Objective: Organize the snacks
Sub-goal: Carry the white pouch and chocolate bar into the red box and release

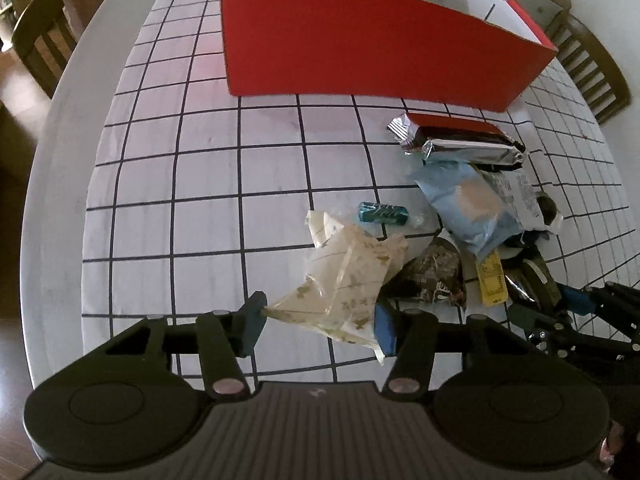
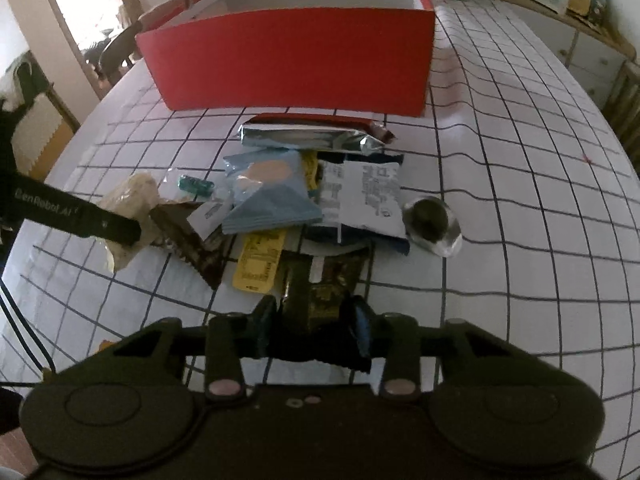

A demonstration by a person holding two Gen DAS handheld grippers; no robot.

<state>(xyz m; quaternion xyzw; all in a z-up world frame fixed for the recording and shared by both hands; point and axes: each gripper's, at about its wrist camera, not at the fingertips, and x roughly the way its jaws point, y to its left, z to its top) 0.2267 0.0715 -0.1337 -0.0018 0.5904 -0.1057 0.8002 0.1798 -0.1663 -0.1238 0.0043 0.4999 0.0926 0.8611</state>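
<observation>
A pile of snack packets lies on the grid tablecloth in front of a red box (image 1: 360, 40) (image 2: 288, 60). My left gripper (image 1: 320, 324) is shut on a cream wrapper with gold print (image 1: 344, 280), both blue pads touching its sides. In the right wrist view that gripper's finger (image 2: 80, 216) crosses the same cream wrapper (image 2: 128, 196). My right gripper (image 2: 314, 326) is shut on a dark packet with gold print (image 2: 320, 292) at the near end of the pile. The pile holds a silver foil bar (image 2: 304, 136), a light blue packet (image 2: 268, 192), a white packet (image 2: 370, 196) and a yellow packet (image 2: 260, 260).
A teal candy (image 1: 383, 213) lies just beyond the cream wrapper. A round dark snack in clear wrap (image 2: 432, 220) sits at the pile's right. A dark brown packet (image 2: 192, 240) lies under the pile's left. Wooden chairs (image 1: 36, 40) (image 1: 592, 64) stand at the table's edges.
</observation>
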